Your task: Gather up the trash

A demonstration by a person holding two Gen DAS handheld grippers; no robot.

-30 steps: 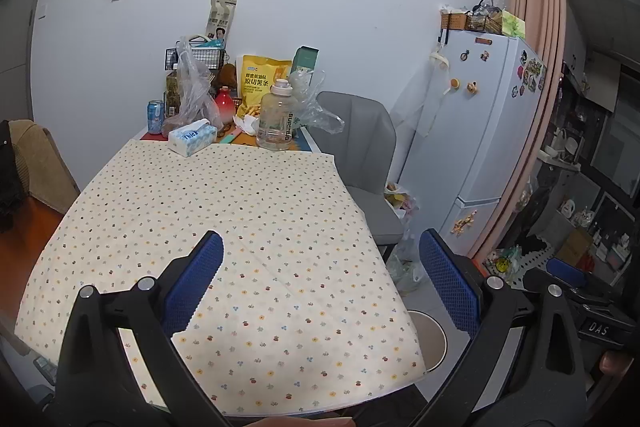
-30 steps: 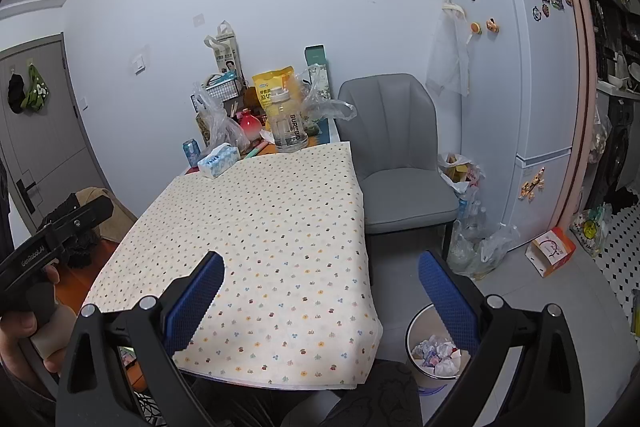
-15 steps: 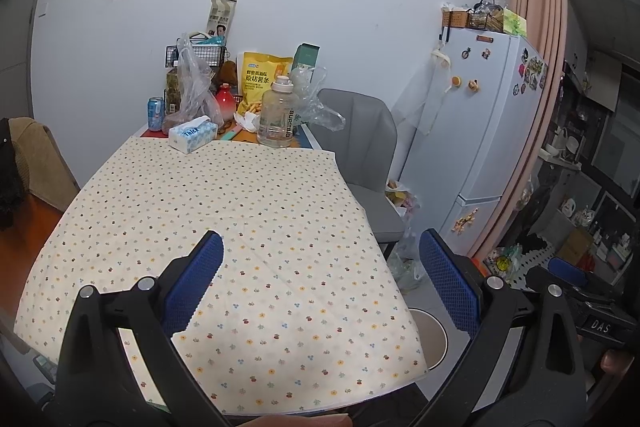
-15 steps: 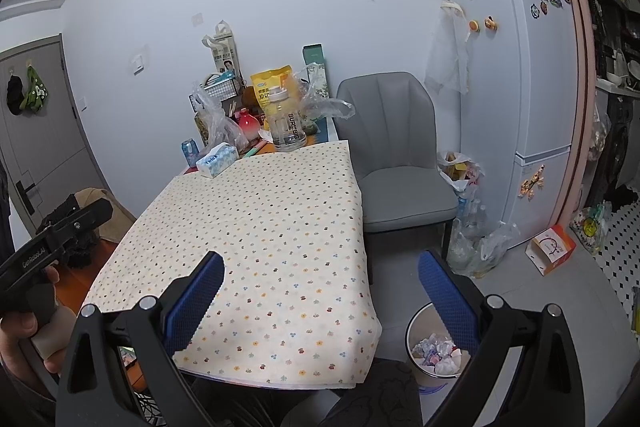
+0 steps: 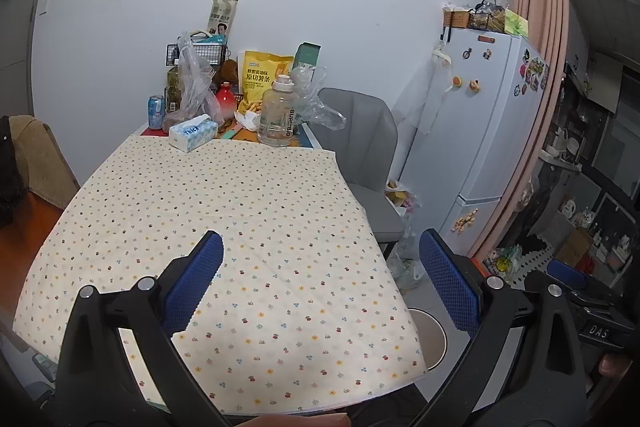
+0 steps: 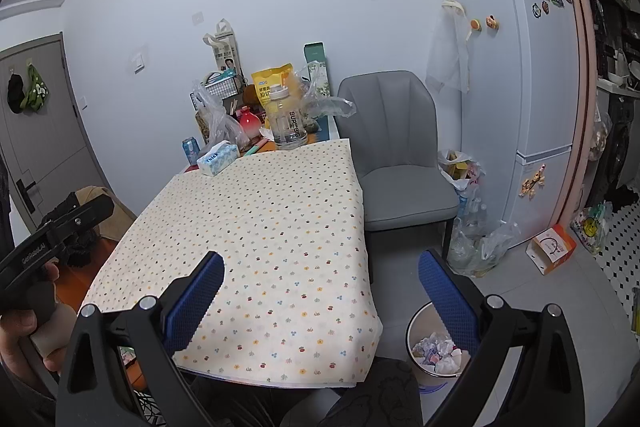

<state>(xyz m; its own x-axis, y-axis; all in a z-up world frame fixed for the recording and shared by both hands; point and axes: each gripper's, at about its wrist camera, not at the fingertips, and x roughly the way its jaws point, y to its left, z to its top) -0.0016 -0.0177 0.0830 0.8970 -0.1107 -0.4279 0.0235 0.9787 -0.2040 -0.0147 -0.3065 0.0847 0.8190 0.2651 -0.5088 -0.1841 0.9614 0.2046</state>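
- the left hand-held gripper (image 5: 320, 259) hangs above the near part of the table (image 5: 224, 211), its blue-padded fingers (image 5: 194, 281) spread wide apart with nothing between them.
- the right hand-held gripper (image 6: 318, 279) is likewise spread wide and empty, held over the near right corner of the table, with one finger over the cloth and the other over the floor.
- in the right wrist view, the left hand-held gripper's black body shows at the left edge, gripped by a hand (image 6: 18, 327).
- a cream tablecloth (image 6: 256, 227) with small coloured flowers covers most of the table; its printed surface is bare.
- at the far end of the table, against the wall, stand a tissue box (image 5: 193, 132), a blue drink can (image 5: 156, 111), a clear water jug (image 5: 278, 113), a yellow snack bag (image 5: 262, 77), a red vase (image 5: 226, 103), a wire basket and crumpled clear plastic bags (image 5: 196, 87).
- the trash bin (image 6: 434, 341) stands on the floor just beside the table's near right corner; crumpled paper and wrappers lie inside it.
- in the left wrist view only the bin's rim shows past the cloth's edge.
- a grey chair (image 6: 396, 155) sits at the right side of the table, with a white fridge (image 6: 520, 83) beyond it.
- filled plastic bags (image 6: 476, 247) and a small orange-and-white box (image 6: 552, 247) lie on the floor near the fridge.
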